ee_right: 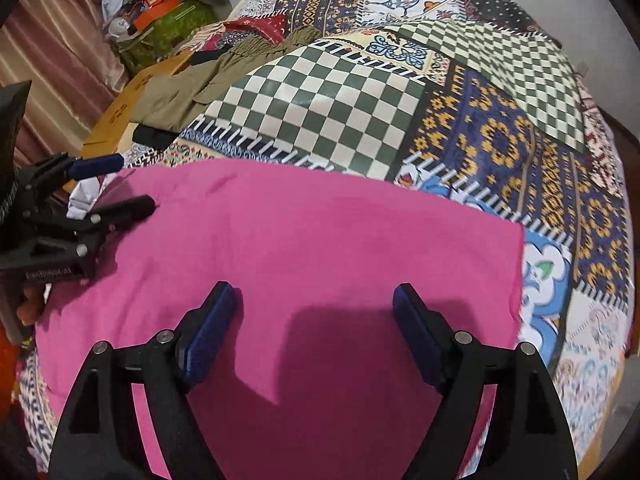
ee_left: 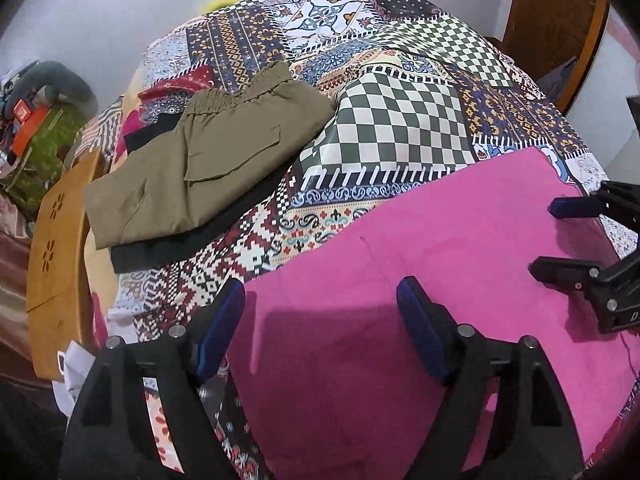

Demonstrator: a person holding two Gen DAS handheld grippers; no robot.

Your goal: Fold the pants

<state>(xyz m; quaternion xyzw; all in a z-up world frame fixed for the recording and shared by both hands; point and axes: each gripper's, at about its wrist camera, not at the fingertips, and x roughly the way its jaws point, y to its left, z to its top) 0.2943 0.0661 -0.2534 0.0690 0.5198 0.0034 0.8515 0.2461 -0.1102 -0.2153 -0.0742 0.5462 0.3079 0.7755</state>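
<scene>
Pink pants [ee_left: 420, 248] lie flat and folded on the patterned bedspread, also in the right wrist view [ee_right: 320, 240]. My left gripper [ee_left: 320, 300] hovers open and empty over their left part; it shows in the right wrist view [ee_right: 134, 184] at the pants' left edge. My right gripper [ee_right: 316, 300] is open and empty above the pants' near middle; it shows in the left wrist view [ee_left: 544, 236] over their right edge.
Folded olive cargo pants [ee_left: 200, 160] sit on a black garment [ee_left: 180, 244] at the bed's left, also in the right wrist view [ee_right: 192, 84]. A wooden stool [ee_left: 56, 248] stands beside the bed. Clutter [ee_right: 160, 8] is piled far left. The patchwork bedspread [ee_left: 400, 112] stretches beyond.
</scene>
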